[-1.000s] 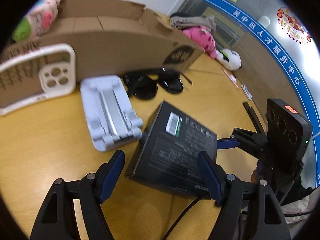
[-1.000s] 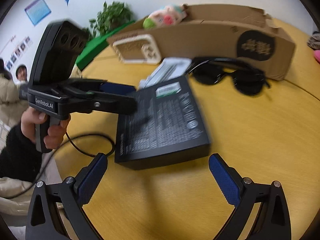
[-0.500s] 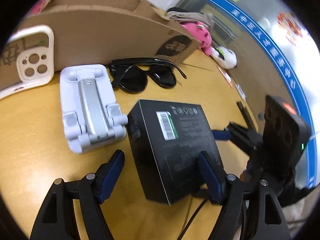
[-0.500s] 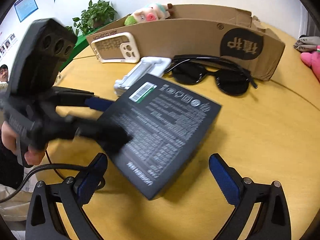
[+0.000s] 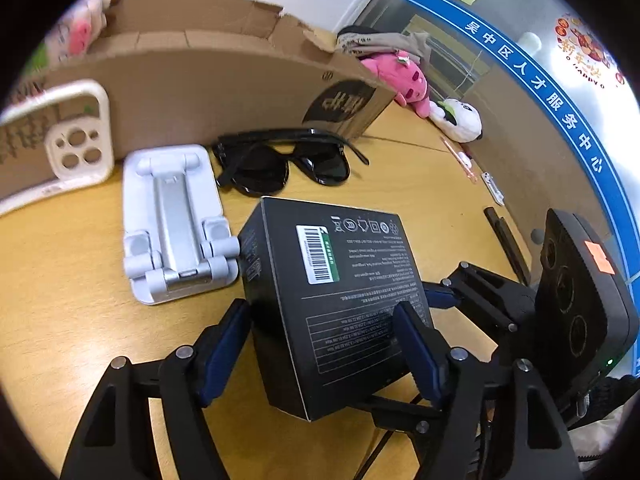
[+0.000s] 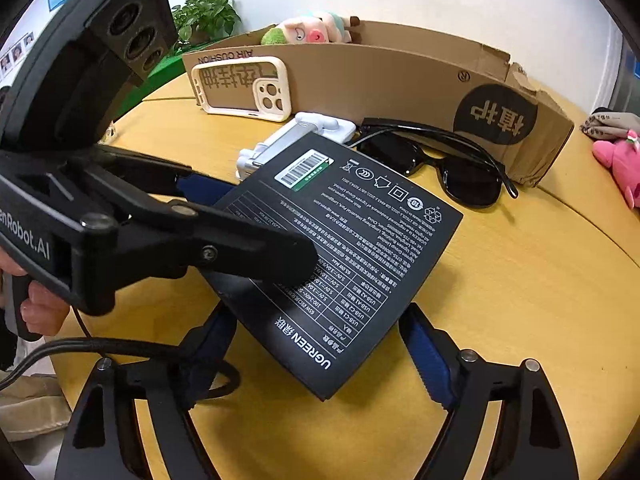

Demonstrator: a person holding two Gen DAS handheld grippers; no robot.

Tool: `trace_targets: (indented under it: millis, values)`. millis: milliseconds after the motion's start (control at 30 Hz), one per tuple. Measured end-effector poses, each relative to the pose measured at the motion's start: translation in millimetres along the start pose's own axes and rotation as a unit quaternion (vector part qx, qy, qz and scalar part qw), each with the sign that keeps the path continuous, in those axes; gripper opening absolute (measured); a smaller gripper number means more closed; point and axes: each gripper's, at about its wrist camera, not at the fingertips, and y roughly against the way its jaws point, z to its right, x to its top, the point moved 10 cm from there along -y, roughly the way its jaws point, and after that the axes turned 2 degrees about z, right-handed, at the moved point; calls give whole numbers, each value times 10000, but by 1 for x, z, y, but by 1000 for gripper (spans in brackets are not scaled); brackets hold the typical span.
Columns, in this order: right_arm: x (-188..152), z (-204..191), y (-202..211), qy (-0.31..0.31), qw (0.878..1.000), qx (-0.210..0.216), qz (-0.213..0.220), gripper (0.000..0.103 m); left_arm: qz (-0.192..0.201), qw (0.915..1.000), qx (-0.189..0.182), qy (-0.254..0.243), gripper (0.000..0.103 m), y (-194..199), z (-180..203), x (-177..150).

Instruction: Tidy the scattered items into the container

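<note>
While the black box (image 5: 332, 300) sits tilted above the yellow surface (image 5: 60, 280), the left gripper (image 5: 324, 344) has it between its jaws: blue pads w/ one on each side of the box's near end, left pad at the box's left edge, right pad against the printed top face. Jaws closing; grasping the box, which looks lifted at its near corner. From the right wrist view, the left gripper (image 6: 248, 224) comes in from the left, one finger over the printed face, other under/behind the box edge.

Right gripper (image 6: 320, 344) straddles the box's near corner (image 6: 332, 280), jaws also closing, but pads stand clear of the box on both sides, not gripping yet.

Beyond the box: white phone stand (image 5: 172, 220) just beside its left edge, black sunglasses (image 5: 280, 160) near the far edge, phone case (image 5: 68, 136) leaning on the cardboard container (image 5: 200, 88). Plush toy (image 6: 312, 30) sits inside the container. Pink plush (image 5: 404, 80) well apart, at the surface's far side.
</note>
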Motion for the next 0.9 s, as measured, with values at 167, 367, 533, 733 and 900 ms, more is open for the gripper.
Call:
trace_targets:
  millis: [167, 367, 533, 733, 900]
  values:
    - [21, -6, 13, 65, 9993, -39, 353, 83, 357, 9989, 201, -210, 71, 26, 8, 17]
    - [54, -11, 33, 228, 9970, -80, 732, 83, 748, 9951, 474, -443, 71, 52, 13, 45]
    - [84, -12, 43, 441, 9944, -117, 957, 83, 1037, 9910, 620, -574, 71, 71, 15, 71]
    - [130, -12, 55, 717, 9894, -155, 1252, 83, 1408, 9834, 840, -774, 71, 101, 9, 109]
    - [177, -9, 65, 882, 9851, -147, 1469, 83, 1707, 9760, 963, -948, 71, 125, 5, 146]
